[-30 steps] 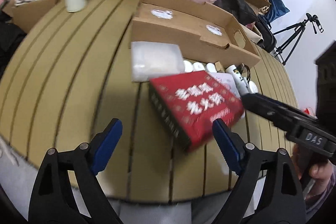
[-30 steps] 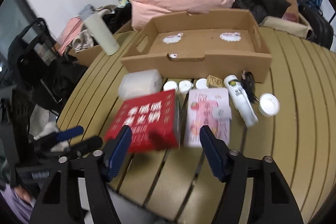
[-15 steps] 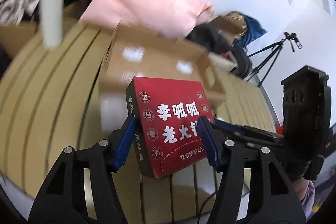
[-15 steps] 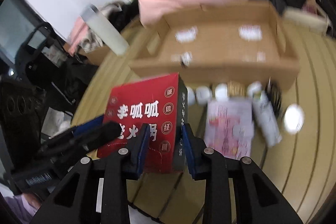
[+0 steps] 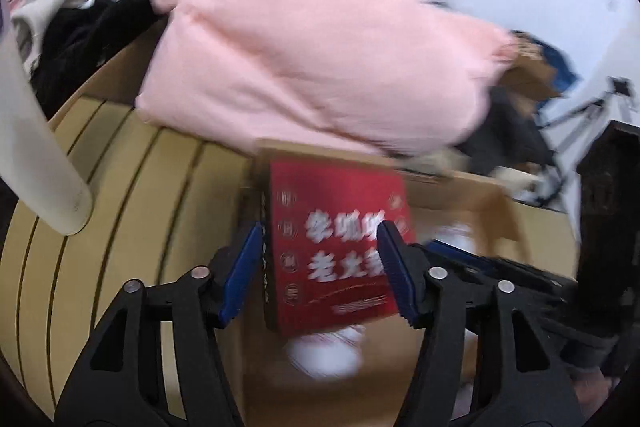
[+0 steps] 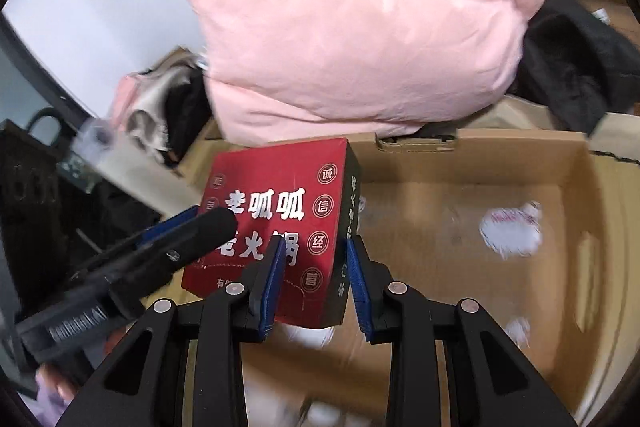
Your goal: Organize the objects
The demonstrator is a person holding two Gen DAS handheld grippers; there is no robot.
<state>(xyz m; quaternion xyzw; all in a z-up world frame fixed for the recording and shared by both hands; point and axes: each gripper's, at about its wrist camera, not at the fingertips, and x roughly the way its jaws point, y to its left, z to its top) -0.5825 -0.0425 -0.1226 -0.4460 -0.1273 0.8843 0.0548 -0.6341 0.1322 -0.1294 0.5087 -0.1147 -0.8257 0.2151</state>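
Together we clamp the red box (image 6: 276, 227) with left gripper (image 5: 320, 271) and right gripper (image 6: 314, 283), seemingly steadying it above the cardboard tray (image 6: 568, 267).

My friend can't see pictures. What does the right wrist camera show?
The right gripper pinches one edge of a red box with white writing, held above an open cardboard box. The left gripper grips its other side, and a big pink quilt is piled behind.

Cardboard tray (image 6: 460, 267) floor lower right open to me; pink bedding (image 6: 360, 27) blocks upper centre, beyond tray's far wall.
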